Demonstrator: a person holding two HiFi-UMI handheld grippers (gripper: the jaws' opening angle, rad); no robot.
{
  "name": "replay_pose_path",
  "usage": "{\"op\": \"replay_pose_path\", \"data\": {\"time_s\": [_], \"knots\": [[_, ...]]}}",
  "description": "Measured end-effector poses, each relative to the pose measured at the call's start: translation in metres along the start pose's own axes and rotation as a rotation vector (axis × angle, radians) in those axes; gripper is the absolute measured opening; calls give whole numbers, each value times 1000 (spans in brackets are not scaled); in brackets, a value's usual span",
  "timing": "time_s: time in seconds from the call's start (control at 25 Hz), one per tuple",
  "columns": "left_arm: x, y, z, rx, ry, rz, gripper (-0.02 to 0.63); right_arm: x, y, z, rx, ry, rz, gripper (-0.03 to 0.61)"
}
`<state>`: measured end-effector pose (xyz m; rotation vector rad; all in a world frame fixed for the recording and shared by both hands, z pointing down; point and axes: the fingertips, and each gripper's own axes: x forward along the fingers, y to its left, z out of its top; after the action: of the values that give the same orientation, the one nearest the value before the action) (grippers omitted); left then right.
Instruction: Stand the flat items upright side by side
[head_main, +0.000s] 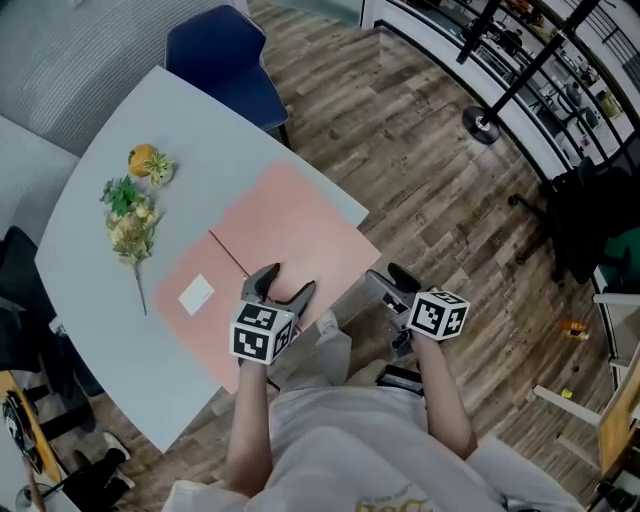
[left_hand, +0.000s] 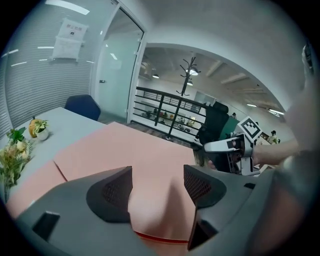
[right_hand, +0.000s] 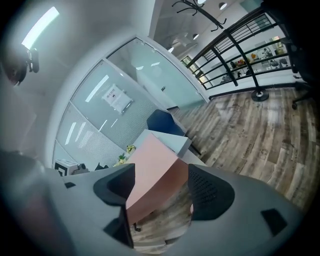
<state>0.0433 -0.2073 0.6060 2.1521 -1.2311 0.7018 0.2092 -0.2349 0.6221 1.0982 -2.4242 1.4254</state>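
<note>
Two flat pink sheets lie edge to edge on the pale table (head_main: 110, 120): a larger one (head_main: 295, 215) on the right and a smaller one (head_main: 185, 275) on the left with a small white card (head_main: 196, 293) on it. My left gripper (head_main: 288, 282) hovers open over the larger sheet's near edge; in the left gripper view (left_hand: 157, 187) the pink sheet (left_hand: 125, 150) fills the gap between the jaws. My right gripper (head_main: 390, 278) stands open just off the table's right corner, over the floor. In the right gripper view (right_hand: 160, 187) the pink sheet (right_hand: 155, 170) shows between its jaws, untouched.
A flower sprig (head_main: 130, 215) and an orange fruit (head_main: 145, 160) lie at the table's far left. A blue chair (head_main: 225, 50) stands behind the table. Wooden floor (head_main: 450, 180) is to the right, with a stand base (head_main: 480, 125) and black railing beyond.
</note>
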Motion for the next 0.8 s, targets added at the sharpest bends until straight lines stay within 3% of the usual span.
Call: {"op": "replay_pose_path", "data": {"time_s": [0.48, 0.64, 0.8], "knots": [[29, 7, -6, 67, 87, 14, 305, 24, -25, -13, 89, 23, -7, 331], [35, 3, -16, 141, 134, 55, 308, 24, -31, -17, 167, -15, 43, 334], [38, 2, -20, 153, 145, 84, 316, 32, -30, -19, 199, -34, 92, 334]]}}
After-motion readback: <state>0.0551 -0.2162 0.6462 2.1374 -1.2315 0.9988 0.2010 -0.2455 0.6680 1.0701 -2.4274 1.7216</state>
